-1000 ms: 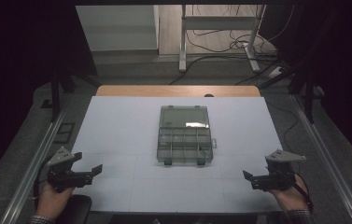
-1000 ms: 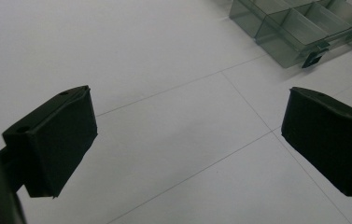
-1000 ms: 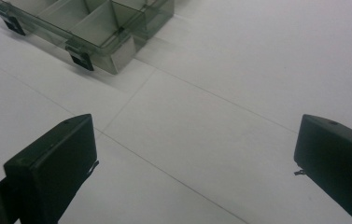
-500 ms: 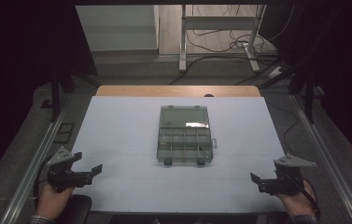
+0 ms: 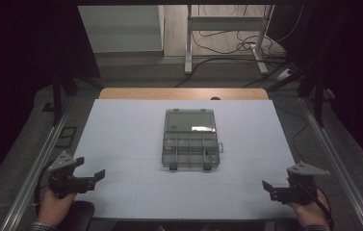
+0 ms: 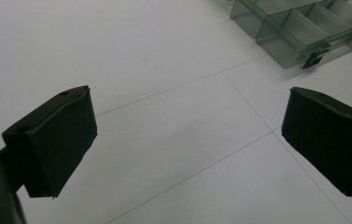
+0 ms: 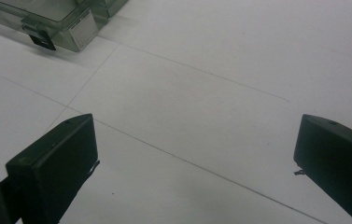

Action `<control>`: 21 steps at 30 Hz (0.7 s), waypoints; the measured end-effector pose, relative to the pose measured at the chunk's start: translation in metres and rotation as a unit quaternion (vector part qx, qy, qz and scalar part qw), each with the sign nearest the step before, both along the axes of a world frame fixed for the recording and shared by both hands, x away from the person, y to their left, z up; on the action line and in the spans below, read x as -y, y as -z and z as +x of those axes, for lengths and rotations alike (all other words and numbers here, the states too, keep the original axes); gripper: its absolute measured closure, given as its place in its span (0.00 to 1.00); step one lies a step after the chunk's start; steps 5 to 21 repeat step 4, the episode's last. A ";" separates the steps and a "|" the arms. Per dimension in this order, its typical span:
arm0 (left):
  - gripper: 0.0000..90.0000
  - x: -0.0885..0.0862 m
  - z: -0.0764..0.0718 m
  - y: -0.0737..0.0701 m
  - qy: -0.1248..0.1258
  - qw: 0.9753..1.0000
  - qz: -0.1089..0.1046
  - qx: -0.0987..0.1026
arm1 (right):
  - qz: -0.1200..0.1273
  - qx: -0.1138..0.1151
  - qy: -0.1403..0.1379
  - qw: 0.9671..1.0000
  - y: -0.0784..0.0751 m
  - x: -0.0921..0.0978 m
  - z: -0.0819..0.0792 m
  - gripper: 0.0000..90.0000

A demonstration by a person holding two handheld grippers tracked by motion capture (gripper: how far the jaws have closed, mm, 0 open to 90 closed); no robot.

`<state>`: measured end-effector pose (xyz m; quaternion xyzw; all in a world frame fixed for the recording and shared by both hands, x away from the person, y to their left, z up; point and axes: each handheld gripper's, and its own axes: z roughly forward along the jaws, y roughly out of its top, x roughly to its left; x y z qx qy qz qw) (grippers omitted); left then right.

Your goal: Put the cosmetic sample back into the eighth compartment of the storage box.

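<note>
The left gripper (image 6: 187, 140) has its two blocky black jaws spread wide, with nothing between them but bare white surface crossed by thin pencil-like grid lines. The jaw faces look matte and slightly wrinkled, like a wrapped rubbery covering. In the high view this left gripper (image 5: 91, 177) sits over the near left corner of the bench (image 5: 121, 144), held in the person's left hand (image 5: 54, 204), with a grey three-cornered plate on its top.

The right gripper (image 7: 194, 172) likewise stands wide apart and empty, its jaws smooth, dark and square-edged above the same lined white sheet. From above, the right gripper (image 5: 267, 188) lies at the near right corner of the bench, gripped by the right hand (image 5: 309, 211), a dark cable looping beside the wrist.

A translucent grey plastic organizer box (image 5: 190, 139) rests near the middle of the bench, well apart from both grippers. It is rectangular, its lid open and tipped toward the far edge, its base divided into narrow compartments, with two small black latches on its near side. The bench top is a flat matte white board; a strip of wood shows along its far edge.
</note>
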<state>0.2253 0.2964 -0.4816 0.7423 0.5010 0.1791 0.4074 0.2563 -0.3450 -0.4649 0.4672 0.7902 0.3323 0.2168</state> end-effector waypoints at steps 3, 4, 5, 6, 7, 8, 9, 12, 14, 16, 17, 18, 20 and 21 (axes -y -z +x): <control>0.04 0.000 0.001 0.000 0.000 1.000 -0.001 -0.001 | -0.004 -0.001 -0.002 1.000 0.001 0.000 0.000 0.00; 0.04 0.001 0.001 0.000 0.000 1.000 0.001 -0.001 | -0.005 -0.004 -0.003 1.000 0.001 0.000 0.001 0.00; 0.04 0.001 0.001 0.000 0.000 1.000 0.001 -0.001 | -0.005 -0.004 -0.003 1.000 0.001 0.000 0.001 0.00; 0.04 0.001 0.001 0.000 0.000 1.000 0.001 -0.001 | -0.005 -0.004 -0.003 1.000 0.001 0.000 0.001 0.00; 0.04 0.001 0.001 0.000 0.000 1.000 0.001 -0.001 | -0.005 -0.004 -0.003 1.000 0.001 0.000 0.001 0.00; 0.04 0.001 0.001 0.000 0.000 1.000 0.001 -0.001 | -0.005 -0.004 -0.003 1.000 0.001 0.000 0.001 0.00; 0.04 0.001 0.001 0.000 0.000 1.000 0.001 -0.001 | -0.005 -0.004 -0.003 1.000 0.001 0.000 0.001 0.00; 0.04 0.001 0.001 0.000 0.000 1.000 0.001 -0.001 | -0.005 -0.004 -0.003 1.000 0.001 0.000 0.001 0.00; 0.04 0.001 0.001 0.000 0.000 1.000 0.001 -0.001 | -0.005 -0.004 -0.003 1.000 0.001 0.000 0.001 0.00; 0.04 0.001 0.001 0.000 0.000 1.000 0.001 -0.001 | -0.005 -0.004 -0.003 1.000 0.001 0.000 0.001 0.00; 0.04 0.001 0.001 0.000 0.000 1.000 0.001 -0.001 | -0.005 -0.004 -0.003 1.000 0.001 0.000 0.001 0.00; 0.04 0.001 0.001 0.000 0.000 1.000 0.001 -0.001 | -0.005 -0.004 -0.003 1.000 0.001 0.000 0.001 0.00; 0.04 0.001 0.001 0.000 0.000 1.000 0.001 -0.001 | -0.005 -0.004 -0.003 1.000 0.001 0.000 0.001 0.00; 0.04 0.001 0.001 0.000 0.000 1.000 0.001 -0.001 | -0.005 -0.004 -0.003 1.000 0.001 0.000 0.001 0.00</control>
